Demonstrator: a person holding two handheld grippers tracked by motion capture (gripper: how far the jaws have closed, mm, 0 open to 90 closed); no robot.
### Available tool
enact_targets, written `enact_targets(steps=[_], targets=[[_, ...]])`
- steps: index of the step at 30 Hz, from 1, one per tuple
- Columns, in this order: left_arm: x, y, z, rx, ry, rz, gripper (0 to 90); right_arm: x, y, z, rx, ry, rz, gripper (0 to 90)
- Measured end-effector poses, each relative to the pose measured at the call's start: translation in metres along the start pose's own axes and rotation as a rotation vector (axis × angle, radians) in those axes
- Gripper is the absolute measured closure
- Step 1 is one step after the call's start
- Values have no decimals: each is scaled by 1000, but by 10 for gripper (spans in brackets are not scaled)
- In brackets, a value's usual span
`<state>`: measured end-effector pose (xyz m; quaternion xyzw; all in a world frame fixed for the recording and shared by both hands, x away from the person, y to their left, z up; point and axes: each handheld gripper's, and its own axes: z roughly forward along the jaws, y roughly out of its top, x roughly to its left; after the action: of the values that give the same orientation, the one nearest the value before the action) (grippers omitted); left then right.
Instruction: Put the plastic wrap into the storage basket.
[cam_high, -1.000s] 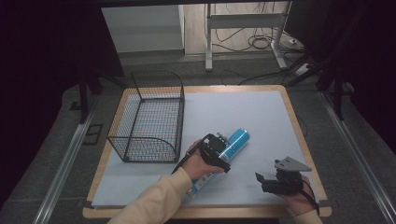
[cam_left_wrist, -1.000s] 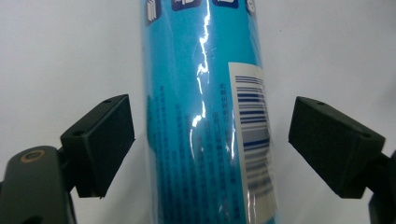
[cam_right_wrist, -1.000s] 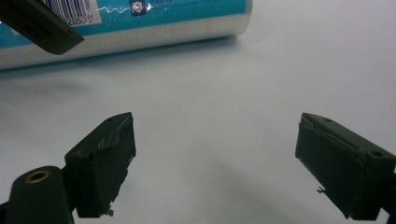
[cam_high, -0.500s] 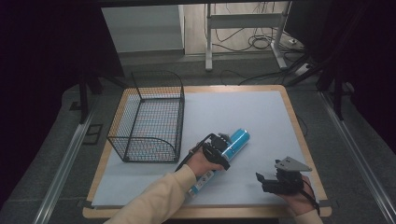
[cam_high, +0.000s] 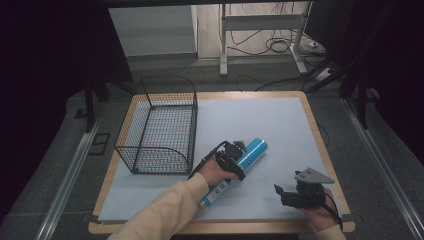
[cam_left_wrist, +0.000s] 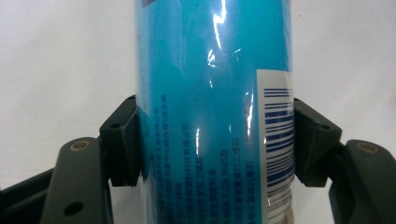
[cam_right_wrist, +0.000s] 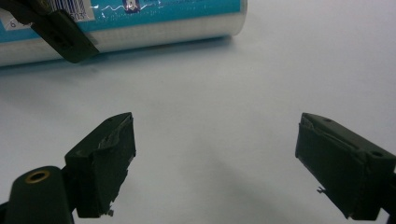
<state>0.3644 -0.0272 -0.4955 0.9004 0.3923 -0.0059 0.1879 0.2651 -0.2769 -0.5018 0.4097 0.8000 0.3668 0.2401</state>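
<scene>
A blue cylindrical tube (cam_high: 253, 148) with a white barcode label lies on its side on the white mat (cam_high: 260, 115), running from near left to far right. My left gripper (cam_high: 238, 153) straddles its middle. In the left gripper view both jaws press against the sides of the tube (cam_left_wrist: 215, 84), so the left gripper (cam_left_wrist: 215, 140) is shut on it. My right gripper (cam_high: 280, 194) rests low near the mat's front right corner. Its jaws stand wide apart with nothing between them. From the right gripper (cam_right_wrist: 215, 140) the tube (cam_right_wrist: 140, 23) lies a short way ahead.
A black wire basket (cam_high: 155, 160) stands on the left part of the mat, just left of the tube, with nothing visible inside. The wooden table edge (cam_high: 320, 145) frames the mat. Cables and a metal stand lie on the floor beyond.
The left gripper has shifted very slightly forward along the tube. The tube and the right gripper have stayed where they were.
</scene>
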Motion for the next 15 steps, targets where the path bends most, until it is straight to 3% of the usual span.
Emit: enact_targets(steps=[15], targets=[[6,2,-30,-37,0,20,312,0,0,-1,-4,-7,-3,125]])
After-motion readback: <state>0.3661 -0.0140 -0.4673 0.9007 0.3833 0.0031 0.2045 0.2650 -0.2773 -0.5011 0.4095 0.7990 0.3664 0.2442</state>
